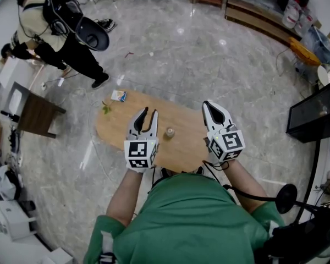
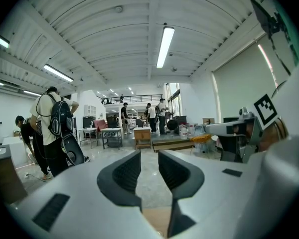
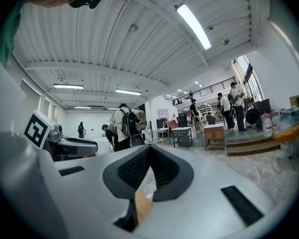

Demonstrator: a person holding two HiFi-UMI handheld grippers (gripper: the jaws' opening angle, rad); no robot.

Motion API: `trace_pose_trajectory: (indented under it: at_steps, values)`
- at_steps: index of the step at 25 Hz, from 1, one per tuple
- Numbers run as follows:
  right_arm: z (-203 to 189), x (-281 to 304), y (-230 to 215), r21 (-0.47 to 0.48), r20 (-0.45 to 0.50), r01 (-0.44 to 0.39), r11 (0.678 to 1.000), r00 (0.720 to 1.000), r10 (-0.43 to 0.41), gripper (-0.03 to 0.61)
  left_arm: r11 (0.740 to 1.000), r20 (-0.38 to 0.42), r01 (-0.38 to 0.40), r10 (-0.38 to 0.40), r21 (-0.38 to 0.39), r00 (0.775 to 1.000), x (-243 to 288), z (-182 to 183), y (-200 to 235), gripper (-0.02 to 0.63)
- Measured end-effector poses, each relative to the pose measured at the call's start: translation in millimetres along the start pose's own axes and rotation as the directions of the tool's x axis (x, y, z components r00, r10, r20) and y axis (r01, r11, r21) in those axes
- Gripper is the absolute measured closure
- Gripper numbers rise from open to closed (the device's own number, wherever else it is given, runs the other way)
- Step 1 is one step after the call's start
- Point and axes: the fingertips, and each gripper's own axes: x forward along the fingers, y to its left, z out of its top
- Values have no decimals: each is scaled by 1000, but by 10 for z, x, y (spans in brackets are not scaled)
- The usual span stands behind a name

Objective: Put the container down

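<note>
A person's green shirt (image 1: 198,219) fills the bottom of the head view. Just above it, left of centre, is the left gripper (image 1: 149,113), its jaws a narrow gap apart with nothing between them. Right of centre is the right gripper (image 1: 209,104), with its jaw tips pressed together and empty. Both are held over the oval light wooden table (image 1: 118,128). Between them the small tan cylindrical container (image 1: 169,132) stands upright on the table, apart from both. Farther off, at the upper left, a person with a black backpack (image 1: 60,21) stands on the grey marble floor (image 1: 209,59).
</note>
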Motion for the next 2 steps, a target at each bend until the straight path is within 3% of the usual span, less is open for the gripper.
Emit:
trace_pose_trajectory:
  at_steps: [2]
  values:
    - [20, 37, -20, -3, 3, -2, 1000, 1000, 2, 557, 1000, 4, -5, 5, 0, 1000, 33, 24, 25, 494]
